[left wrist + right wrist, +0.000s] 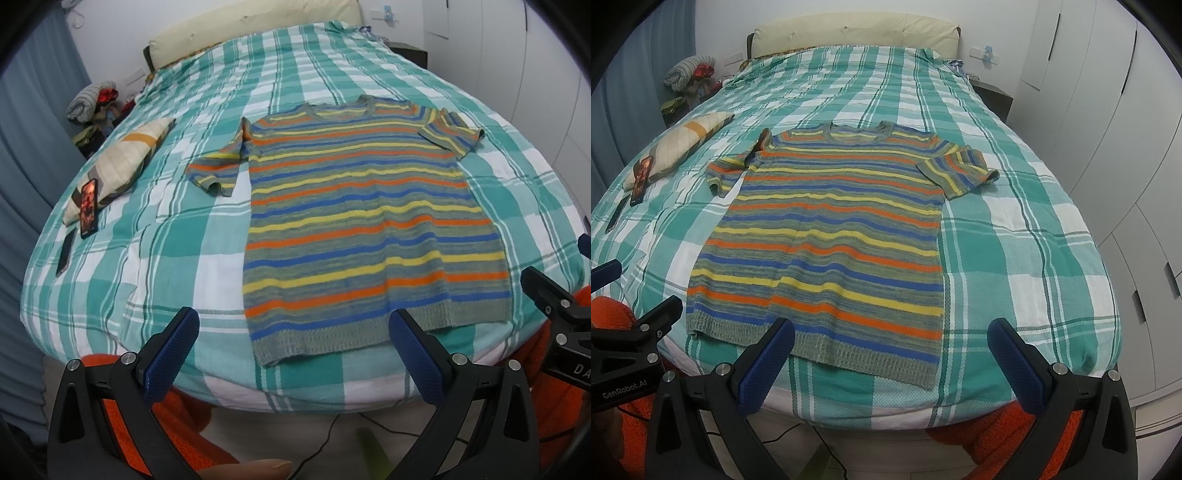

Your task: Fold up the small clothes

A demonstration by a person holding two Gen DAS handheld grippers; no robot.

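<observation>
A short-sleeved knit top (pixel 362 218) (pixel 831 236) with orange, yellow, blue and grey-green stripes lies spread flat on the bed, neck toward the headboard, both sleeves out, hem near the foot edge. My left gripper (pixel 295 328) is open, hovering just short of the hem, its fingers either side of the hem's left part. My right gripper (pixel 892 338) is open too, held before the hem's right corner. Each gripper shows at the edge of the other's view. Nothing is held.
The bed wears a teal-and-white checked cover (pixel 177 258) (pixel 1015 258). On its left lie a small pillow (pixel 122 162) (pixel 683 140), a phone (pixel 89 206) (pixel 641 179) and a dark flat object (pixel 65 254). White wardrobes (pixel 1108 110) stand to the right; orange fabric (pixel 1004 435) and cables sit below.
</observation>
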